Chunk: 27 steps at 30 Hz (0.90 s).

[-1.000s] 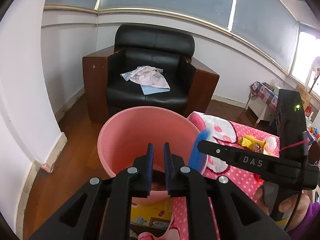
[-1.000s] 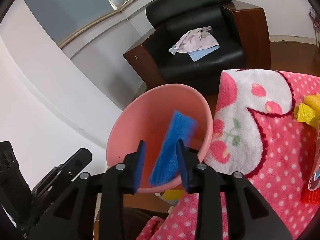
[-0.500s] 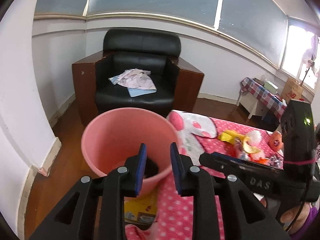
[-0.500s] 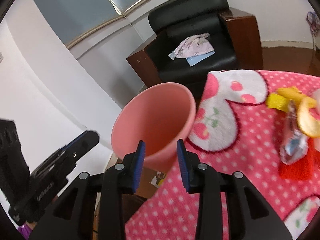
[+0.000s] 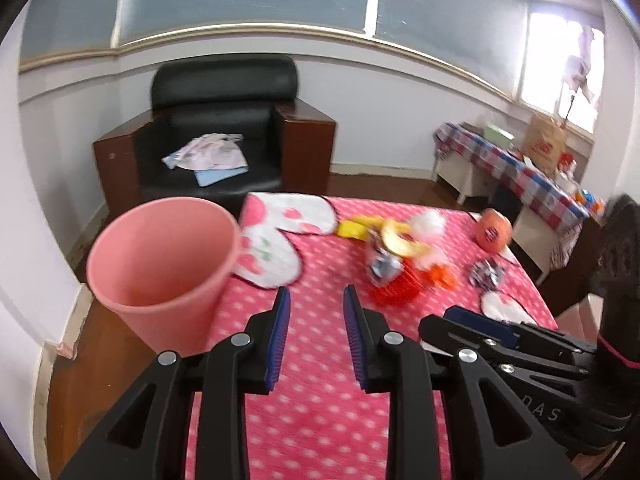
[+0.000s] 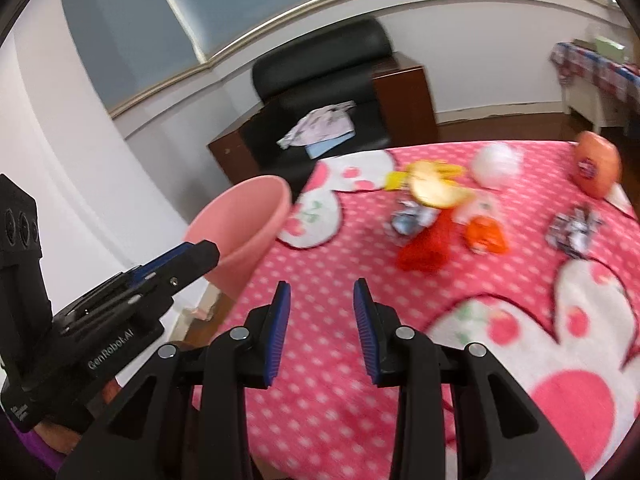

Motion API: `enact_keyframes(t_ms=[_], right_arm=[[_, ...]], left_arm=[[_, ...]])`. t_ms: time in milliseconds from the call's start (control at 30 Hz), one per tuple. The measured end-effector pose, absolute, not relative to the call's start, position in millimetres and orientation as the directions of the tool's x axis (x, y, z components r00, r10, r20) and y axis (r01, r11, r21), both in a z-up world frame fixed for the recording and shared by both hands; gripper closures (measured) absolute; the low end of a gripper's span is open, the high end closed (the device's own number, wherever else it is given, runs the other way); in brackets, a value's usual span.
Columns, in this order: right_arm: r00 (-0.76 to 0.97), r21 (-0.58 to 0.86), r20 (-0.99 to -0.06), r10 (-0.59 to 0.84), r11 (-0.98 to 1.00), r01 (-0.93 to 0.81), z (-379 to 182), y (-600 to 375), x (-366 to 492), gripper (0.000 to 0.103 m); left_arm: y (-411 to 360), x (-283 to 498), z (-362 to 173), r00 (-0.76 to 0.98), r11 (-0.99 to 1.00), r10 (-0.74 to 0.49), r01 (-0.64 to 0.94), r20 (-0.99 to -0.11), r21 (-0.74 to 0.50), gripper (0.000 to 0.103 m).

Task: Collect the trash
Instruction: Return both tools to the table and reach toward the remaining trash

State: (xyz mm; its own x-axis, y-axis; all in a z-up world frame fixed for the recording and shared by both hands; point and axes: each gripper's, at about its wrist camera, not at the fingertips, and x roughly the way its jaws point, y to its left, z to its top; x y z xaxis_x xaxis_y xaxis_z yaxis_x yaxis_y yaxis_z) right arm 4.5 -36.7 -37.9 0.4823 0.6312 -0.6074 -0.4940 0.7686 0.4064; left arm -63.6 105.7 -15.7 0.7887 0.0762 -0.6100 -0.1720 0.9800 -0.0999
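A pink bin stands on the floor at the left end of a table covered in a pink polka-dot cloth. Trash lies in a loose pile mid-table: a yellow peel, a red wrapper, a crinkled foil wrapper, an orange scrap and a white wad. My left gripper hovers over the cloth near the bin, its jaws opening with nothing between them. Over the cloth short of the pile, my right gripper is open and empty.
An orange ball-like object and another foil wrapper lie further right. A black armchair with cloths on it stands behind the bin. A side table with a checked cloth is at the far right.
The blue piece the right gripper held over the bin is gone from its jaws. Both grippers have swung right, away from the bin and over the table; the left jaws have opened.
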Motion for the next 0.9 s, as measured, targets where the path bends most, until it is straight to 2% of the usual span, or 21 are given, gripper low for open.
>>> enact_keyframes(t_ms=[367,467,533,600,900], right_arm=[[0.525,0.476,-0.620,0.583,0.811,-0.340,-49,-89,-10,0.069],[0.539,0.473,-0.623,0.567,0.822,-0.319,-50,-94,-13,0.069],[0.539,0.474,-0.625,0.565,0.823,-0.314,-51,-97,-14,0.069],[0.531,0.491,-0.622,0.575,0.815,-0.308,-53,-100,-14,0.069],[0.541,0.497,-0.580,0.609,0.791,-0.356,-47,-104,-15,0.069]], left_arm=[[63,-55,-40,0.729,0.992,-0.041,-0.052,-0.683,-0.115,0.074],[58,-52,-42,0.724,0.993,-0.057,-0.029,-0.687,-0.112,0.065],[55,-53,-42,0.727,0.994,-0.063,-0.017,-0.683,-0.109,0.054],[52,-52,-42,0.731,0.994,-0.070,-0.003,-0.679,-0.106,0.050],[53,-36,-53,0.715,0.987,-0.117,0.010,-0.689,-0.157,0.046]])
